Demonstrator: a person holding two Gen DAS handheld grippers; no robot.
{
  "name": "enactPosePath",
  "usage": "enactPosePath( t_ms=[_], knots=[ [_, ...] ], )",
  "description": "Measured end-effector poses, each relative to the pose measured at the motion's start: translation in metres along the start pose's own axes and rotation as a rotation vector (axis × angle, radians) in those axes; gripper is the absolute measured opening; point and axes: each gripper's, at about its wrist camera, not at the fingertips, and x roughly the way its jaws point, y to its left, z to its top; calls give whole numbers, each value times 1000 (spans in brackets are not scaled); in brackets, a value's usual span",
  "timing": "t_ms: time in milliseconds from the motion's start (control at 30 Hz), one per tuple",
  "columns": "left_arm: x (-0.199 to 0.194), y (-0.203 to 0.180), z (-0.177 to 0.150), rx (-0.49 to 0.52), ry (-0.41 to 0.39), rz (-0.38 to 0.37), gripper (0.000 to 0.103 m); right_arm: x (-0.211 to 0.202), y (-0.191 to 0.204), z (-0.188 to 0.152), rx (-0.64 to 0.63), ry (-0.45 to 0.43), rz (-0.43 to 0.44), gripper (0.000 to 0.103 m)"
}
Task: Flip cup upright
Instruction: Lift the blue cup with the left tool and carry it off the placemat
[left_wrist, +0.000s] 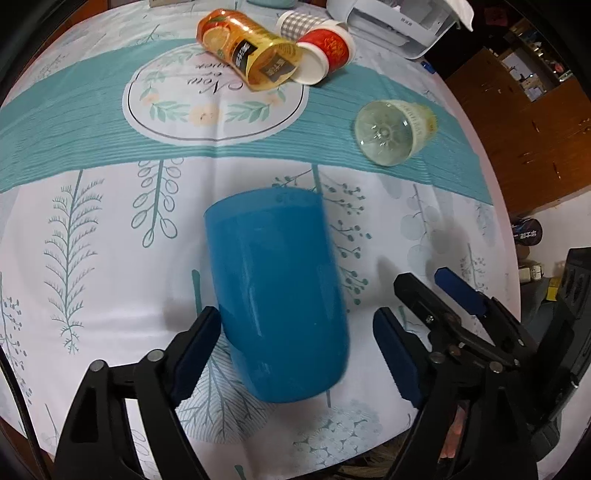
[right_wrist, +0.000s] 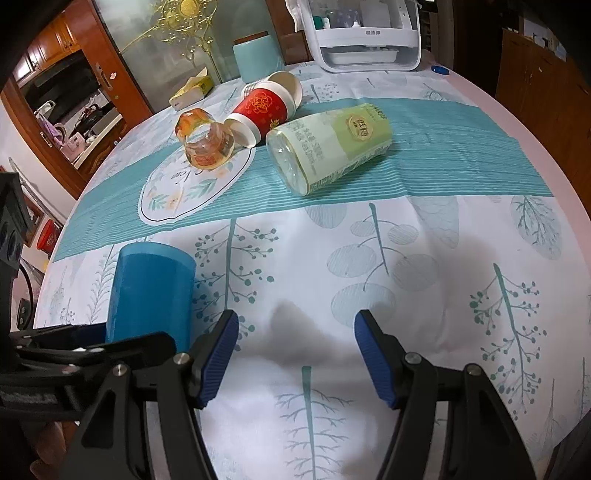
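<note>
A: We see our left gripper (left_wrist: 295, 354) spread wide, its ribbed blue pads either side of the blue cup (left_wrist: 277, 291); the left pad looks to touch the cup's wall, the right one stands clear.

B: And our right gripper (right_wrist: 295, 354) is spread too, with only the printed tablecloth (right_wrist: 406, 295) between its fingers. The cup (right_wrist: 147, 291) sits just to its left, a smooth plastic cylinder, flat closed end up, so upside down.

A: Farther out on the teal stripe lie an orange-labelled clear cup (left_wrist: 247, 55) and a red paper cup (left_wrist: 325, 51), both on their sides and touching.

B: To the right of them we see a clear cup with a pale green label (right_wrist: 328, 147), also lying down.
</note>
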Motion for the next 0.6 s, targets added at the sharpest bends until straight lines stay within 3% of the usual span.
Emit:
enactPosePath(
  t_ms=[400,600],
  knots=[
    [-39,14,-13,33,-28,-23,84,-12,6,-4,-10,-1,40,66],
    [-59,25,-21,47,-69,-12,84,-18,12,-4,-8,7,112,72]
  ],
)
